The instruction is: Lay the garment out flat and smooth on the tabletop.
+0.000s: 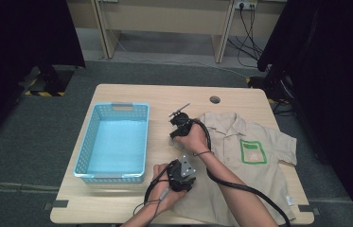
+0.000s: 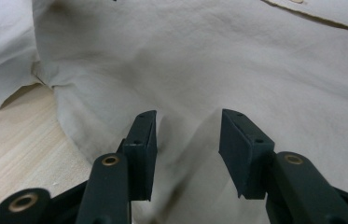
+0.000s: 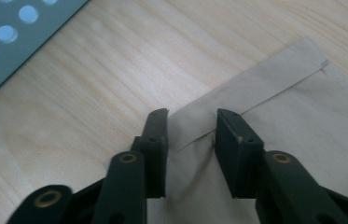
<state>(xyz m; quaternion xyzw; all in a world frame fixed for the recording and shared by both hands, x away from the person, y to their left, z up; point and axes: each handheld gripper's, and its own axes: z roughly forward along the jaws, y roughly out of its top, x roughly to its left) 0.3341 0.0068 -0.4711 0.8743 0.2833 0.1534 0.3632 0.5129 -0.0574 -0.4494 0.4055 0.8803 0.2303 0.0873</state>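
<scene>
A beige short-sleeved shirt [image 1: 259,184] with a green pocket patch [image 1: 252,152] lies spread on the right half of the wooden table [image 1: 117,201]. My right gripper [image 1: 178,127] is at the shirt's left sleeve. In the right gripper view its jaws [image 3: 191,119] stand apart, with the sleeve's hemmed corner [image 3: 255,88] lying between them. My left gripper [image 1: 182,176] rests lower on the shirt, near its left side. Its jaws [image 2: 188,121] are apart too, over softly rumpled cloth [image 2: 237,60] that rises between them.
A light blue perforated basket [image 1: 112,177] with nothing in it stands on the left half of the table, and its wall [image 3: 3,42] is close to the sleeve. A round cable hole [image 1: 215,99] is near the far edge. Black cables trail from both grippers.
</scene>
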